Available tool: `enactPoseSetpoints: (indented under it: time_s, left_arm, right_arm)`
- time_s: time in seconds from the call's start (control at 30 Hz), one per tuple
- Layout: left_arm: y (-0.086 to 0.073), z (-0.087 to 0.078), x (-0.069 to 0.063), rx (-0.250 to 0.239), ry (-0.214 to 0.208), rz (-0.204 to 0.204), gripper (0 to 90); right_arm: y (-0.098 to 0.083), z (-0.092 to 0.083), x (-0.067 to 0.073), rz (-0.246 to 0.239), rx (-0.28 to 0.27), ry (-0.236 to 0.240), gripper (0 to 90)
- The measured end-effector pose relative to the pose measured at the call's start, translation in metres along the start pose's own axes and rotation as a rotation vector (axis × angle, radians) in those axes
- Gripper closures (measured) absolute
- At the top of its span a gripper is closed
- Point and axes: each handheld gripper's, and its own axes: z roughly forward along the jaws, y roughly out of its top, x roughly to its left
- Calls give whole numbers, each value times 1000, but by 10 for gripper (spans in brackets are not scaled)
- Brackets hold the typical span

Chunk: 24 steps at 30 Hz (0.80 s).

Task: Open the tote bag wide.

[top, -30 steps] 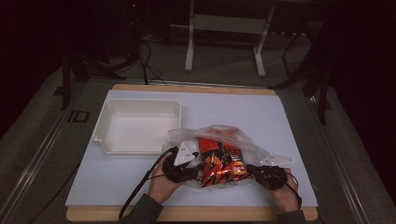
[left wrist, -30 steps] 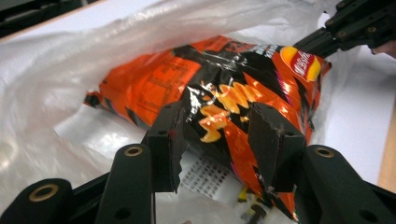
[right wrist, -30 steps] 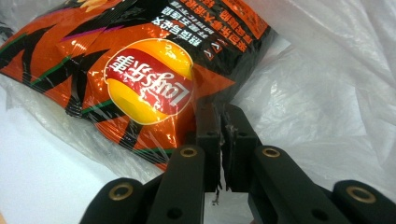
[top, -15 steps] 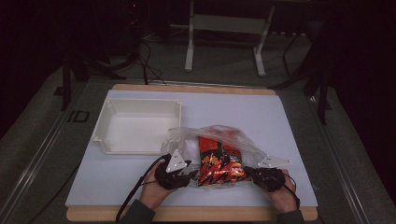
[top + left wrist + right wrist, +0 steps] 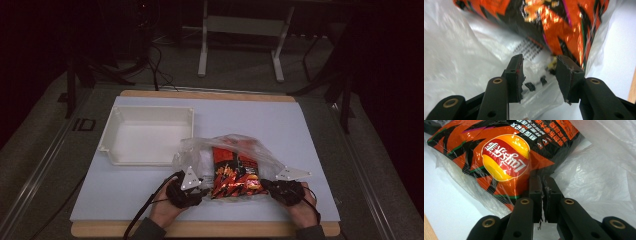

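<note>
From the high view, the left gripper (image 5: pixel 186 192) has dropped toward the clear plastic bag (image 5: pixel 230 150) near the table's front edge, so a second grip looks near.

Left gripper view: jaws half open, just narrowing (film between, unpinched).

Right gripper view: the right gripper (image 5: pixel 541 182) pinches the bag beside the chip packet (image 5: pixel 499 157).

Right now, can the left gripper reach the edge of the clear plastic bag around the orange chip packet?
Probably yes: the left gripper is half open with the clear plastic bag film between its fingers, nothing blocking.
</note>
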Motion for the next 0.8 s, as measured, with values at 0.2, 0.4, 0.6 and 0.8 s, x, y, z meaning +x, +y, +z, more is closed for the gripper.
enactPoseSetpoints:
  time_s: [0.2, 0.4, 0.6, 0.8]
  left_arm:
    - [-5, 6, 1, 16, 13, -7, 563]
    - [-3, -9, 3, -64, -25, -30, 552]
    - [1, -18, -1, -100, -58, -14, 557]
    - [4, -11, -6, -78, -73, 9, 564]
  right_arm:
    - [0, 2, 2, -5, 3, 7, 862]
    - [0, 2, 2, -5, 4, 11, 862]
    - [0, 3, 2, -6, 3, 11, 861]
    - [0, 4, 3, -9, 7, 15, 861]
